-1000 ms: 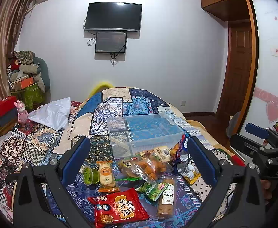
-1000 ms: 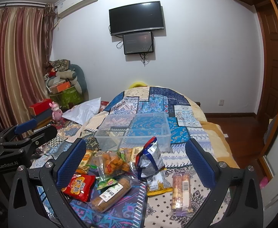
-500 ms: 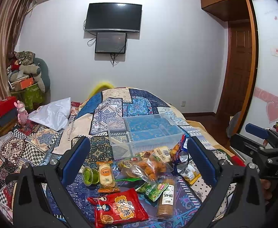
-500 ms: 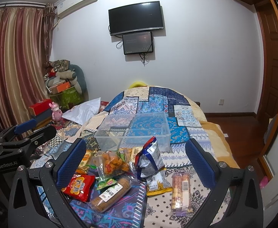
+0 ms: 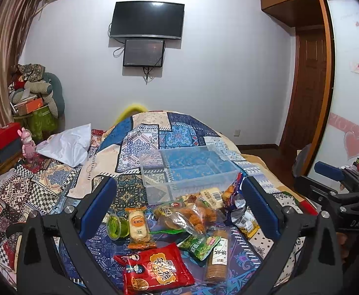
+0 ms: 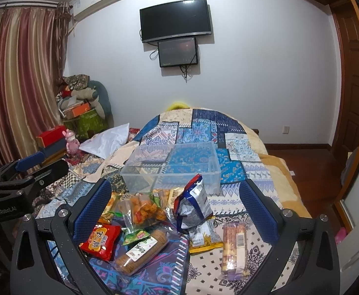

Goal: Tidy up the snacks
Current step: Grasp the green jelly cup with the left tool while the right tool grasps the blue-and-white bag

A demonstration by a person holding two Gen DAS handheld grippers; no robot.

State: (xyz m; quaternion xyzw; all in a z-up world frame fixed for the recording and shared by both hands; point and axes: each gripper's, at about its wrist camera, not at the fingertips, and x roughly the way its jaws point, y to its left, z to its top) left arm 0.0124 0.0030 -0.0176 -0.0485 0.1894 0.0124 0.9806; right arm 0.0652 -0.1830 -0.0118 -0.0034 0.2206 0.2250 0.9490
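Note:
A pile of snacks lies on the patchwork bedspread in front of an empty clear plastic bin. Among them are a red packet, a biscuit sleeve, a green jelly cup, a small cake pack, a clear bag of fried pieces, an upright blue-and-white bag and a wafer pack. My left gripper is open and empty above the pile. My right gripper is open and empty too.
A white pillow lies left on the bed. Boxes and stuffed toys stack by the curtain. Two screens hang on the far wall. A wooden door and a wardrobe stand right. Each gripper shows at the edge of the other's view.

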